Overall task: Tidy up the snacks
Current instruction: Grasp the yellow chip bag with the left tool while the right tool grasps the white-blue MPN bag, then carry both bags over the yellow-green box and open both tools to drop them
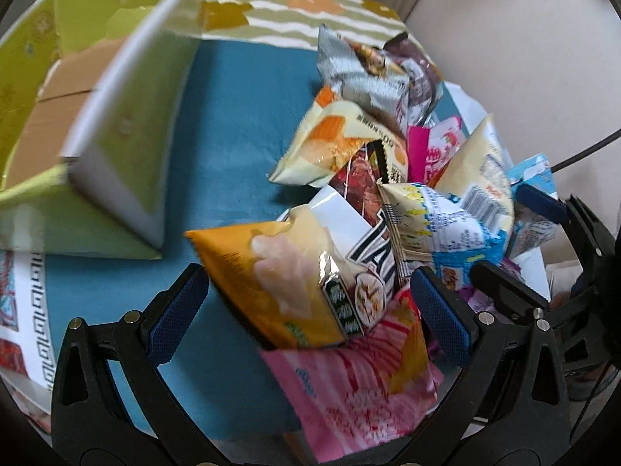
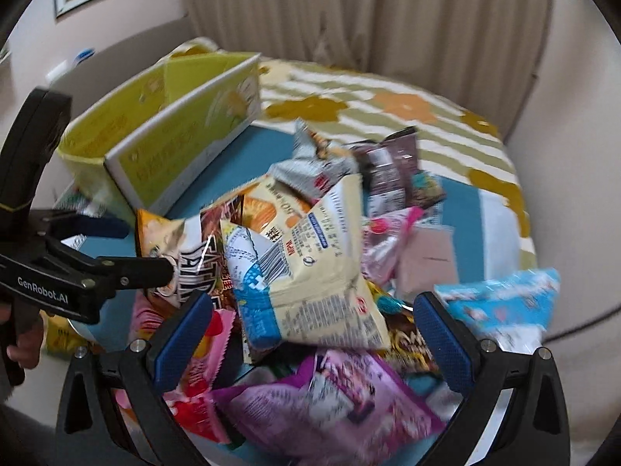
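Looking along the left claw [image 1: 310, 303]: blue-padded fingers spread wide, gripping nothing; an orange-and-white snack bag [image 1: 279, 283] lies between them, resting on a pink striped packet [image 1: 357, 384]. The snack pile [image 1: 388, 178] occupies the right half of a blue cloth [image 1: 233, 124], heaped loosely, packets overlapping at all angles. The left half of the cloth is open room, bounded by the green cardboard box [image 1: 116, 116], its flap raised and its brown floor visible. Beyond lies a striped floral sheet [image 1: 302, 11]. Right wrist view: right claw [image 2: 312, 334] likewise wide open and holding nothing, hovering above a cream-and-blue packet [image 2: 310, 268] at the pile's centre, a purple packet [image 2: 330, 407] below it. The left claw [image 2: 155, 268] enters from the left edge, its tip against the orange-and-white bag. The box [image 2: 174, 128] stands at the far left, a strip of cloth between it and the pile. A light-blue packet [image 2: 500, 303] sits at the pile's right edge.
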A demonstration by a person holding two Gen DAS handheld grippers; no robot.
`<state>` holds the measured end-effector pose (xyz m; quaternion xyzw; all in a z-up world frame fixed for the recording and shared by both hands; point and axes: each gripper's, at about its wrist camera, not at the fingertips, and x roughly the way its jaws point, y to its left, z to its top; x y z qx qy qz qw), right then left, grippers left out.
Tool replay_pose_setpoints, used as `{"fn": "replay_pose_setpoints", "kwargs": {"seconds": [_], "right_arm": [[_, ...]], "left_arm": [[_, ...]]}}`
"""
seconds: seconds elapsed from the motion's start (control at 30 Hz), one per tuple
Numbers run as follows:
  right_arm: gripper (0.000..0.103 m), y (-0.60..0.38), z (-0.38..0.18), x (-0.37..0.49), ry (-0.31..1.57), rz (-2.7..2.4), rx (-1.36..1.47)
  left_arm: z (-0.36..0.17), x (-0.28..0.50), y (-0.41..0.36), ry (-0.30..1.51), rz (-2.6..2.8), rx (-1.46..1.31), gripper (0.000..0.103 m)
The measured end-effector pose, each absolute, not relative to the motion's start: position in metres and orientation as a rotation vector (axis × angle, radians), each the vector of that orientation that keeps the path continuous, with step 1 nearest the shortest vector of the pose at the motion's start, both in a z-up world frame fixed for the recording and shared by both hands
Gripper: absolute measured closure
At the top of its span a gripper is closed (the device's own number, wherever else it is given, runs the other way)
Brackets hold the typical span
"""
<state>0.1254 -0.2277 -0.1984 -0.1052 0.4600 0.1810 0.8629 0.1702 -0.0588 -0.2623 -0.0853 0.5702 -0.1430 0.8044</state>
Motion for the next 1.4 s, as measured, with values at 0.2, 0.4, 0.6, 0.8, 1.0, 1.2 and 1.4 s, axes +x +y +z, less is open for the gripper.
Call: {"fn": "replay_pose_setpoints", "kwargs": {"seconds": [0.2,0.4,0.6,0.8,1.0,1.2,1.4], "right_arm": [[0.000,-0.222,-0.218,0.146,1.012,0.478,-0.260],[0.000,-0.216,-0.227,0.155,1.039,0.535,-0.279],[0.007,-0.215,-0.231,0.161,1.049,0.545,-0.273],[0.029,-0.214,-0.226,0.158,1.038,0.574,-0.260],[0.030,-0.219,-0.208,0.151,0.985,0.560,-0.233],[0.030,-0.224,-0.188,0.144,0.931,0.543,-0.223],[0.030,-0.233,-0.166,0.136,0.878,0.524,-0.212]], "left_arm": [[-0.282,0.183,-0.063,1.274,-0.314,-0.204,0.013],[-0.280,0.183,-0.064,1.271,-0.313,-0.209,0.022],[-0.279,0.181,-0.061,1.266,-0.317,-0.211,0.029],[-0.265,0.176,-0.060,1.231,-0.313,-0.189,0.031],[-0.239,0.172,-0.057,1.179,-0.315,-0.162,0.031],[-0.213,0.164,-0.055,1.131,-0.324,-0.145,0.031],[-0.191,0.155,-0.060,1.090,-0.317,-0.117,0.031]]}}
